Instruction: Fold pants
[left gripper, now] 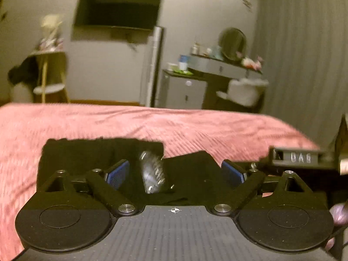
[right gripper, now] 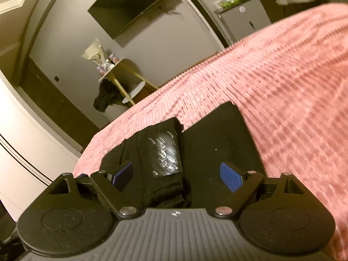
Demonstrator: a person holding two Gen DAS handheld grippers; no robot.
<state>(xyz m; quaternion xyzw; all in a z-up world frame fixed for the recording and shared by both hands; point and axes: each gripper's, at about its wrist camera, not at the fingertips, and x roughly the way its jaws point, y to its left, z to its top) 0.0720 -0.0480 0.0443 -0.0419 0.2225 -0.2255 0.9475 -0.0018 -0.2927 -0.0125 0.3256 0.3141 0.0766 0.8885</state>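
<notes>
Black pants [left gripper: 97, 154] lie folded in a flat stack on the pink bedspread [left gripper: 195, 126], with a silver print [left gripper: 152, 174] on the top layer. My left gripper [left gripper: 175, 174] hovers just over the stack, open, blue pads [left gripper: 117, 174] wide apart and pressing on nothing. The right wrist view shows the same pants [right gripper: 217, 141] and silver print [right gripper: 166, 154] under my right gripper [right gripper: 177, 175], which is also open and empty. Part of the right gripper's black body [left gripper: 302, 158] enters the left wrist view at the right edge, with fingers of a hand [left gripper: 338, 215] below it.
Beyond the bed's far edge hangs a dark wall TV [left gripper: 117, 6]. Near it are a small grey cabinet [left gripper: 184, 91], a vanity with a round mirror [left gripper: 232, 43], a white stool [left gripper: 245, 91] and a side table [left gripper: 50, 69] with dark cloth. A curtain [left gripper: 304, 54] hangs on the right.
</notes>
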